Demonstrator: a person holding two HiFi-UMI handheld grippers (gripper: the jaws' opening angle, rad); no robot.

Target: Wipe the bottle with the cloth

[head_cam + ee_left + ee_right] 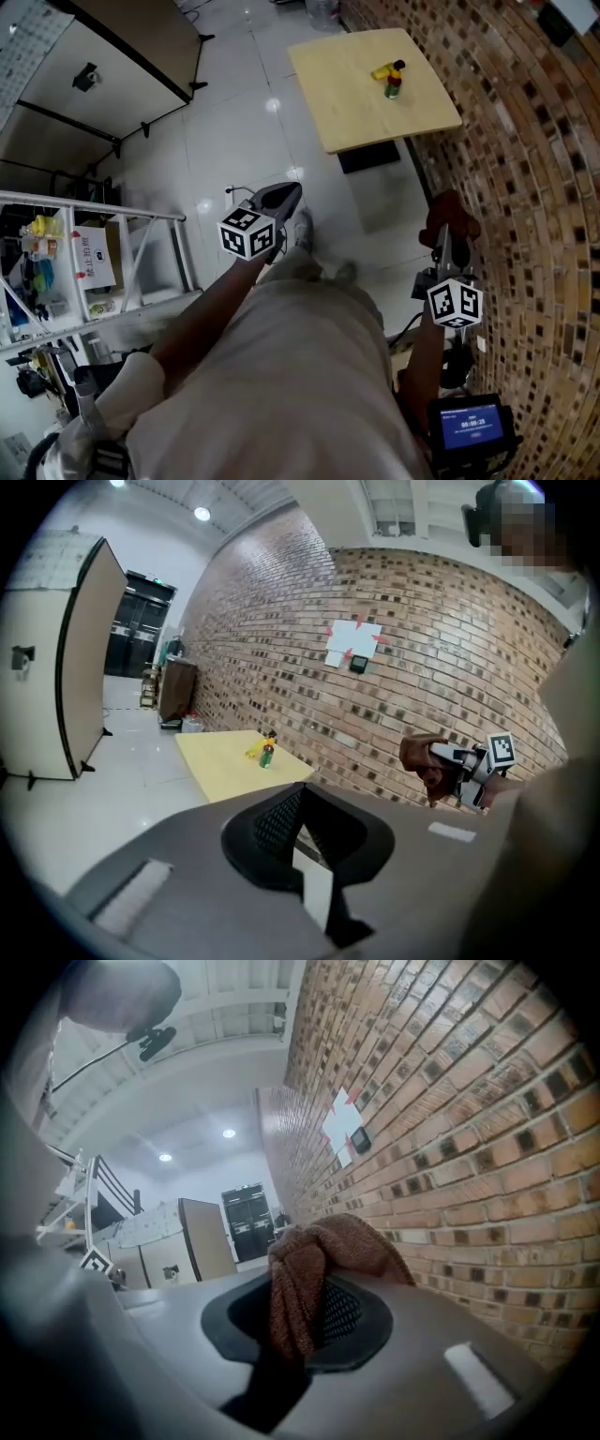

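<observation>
Our right gripper [298,1330] grips a bunched rust-brown woven cloth [314,1265] that drapes over its jaws. Our left gripper [300,829] is clenched on nothing. Both hang above the glossy white tiled floor [253,103], the right one near the brown brick wall [534,187]. Well ahead, the small green bottle with a dark cap [393,87] stands upright on the pale square wooden table [352,108], just beside a yellow object [382,70], perhaps a toy.
</observation>
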